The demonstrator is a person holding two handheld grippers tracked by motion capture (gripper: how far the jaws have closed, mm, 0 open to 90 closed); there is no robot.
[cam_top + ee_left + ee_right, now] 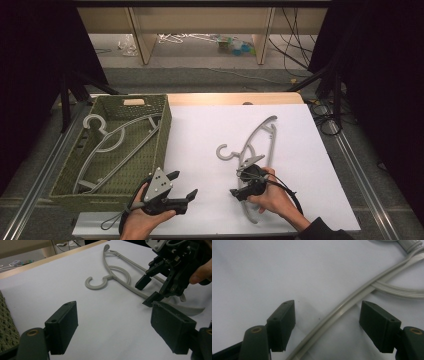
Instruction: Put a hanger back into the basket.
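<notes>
Your right tool (327, 322), jaws spread, straddles the grey plastic hanger (352, 302) arm on the white table (200, 135); closing off-centre could skid it. Left tool (115, 327) gapes empty.

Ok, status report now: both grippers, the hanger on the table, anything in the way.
Left gripper open, empty, beside basket. Right gripper open, jaws astride grey hanger arm, flat on white table. Path clear. Second hanger in basket.

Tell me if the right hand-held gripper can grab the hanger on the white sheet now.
Probably yes: the right hand-held gripper is open with the hanger bar running between its jaws, and nothing blocks it.
</notes>
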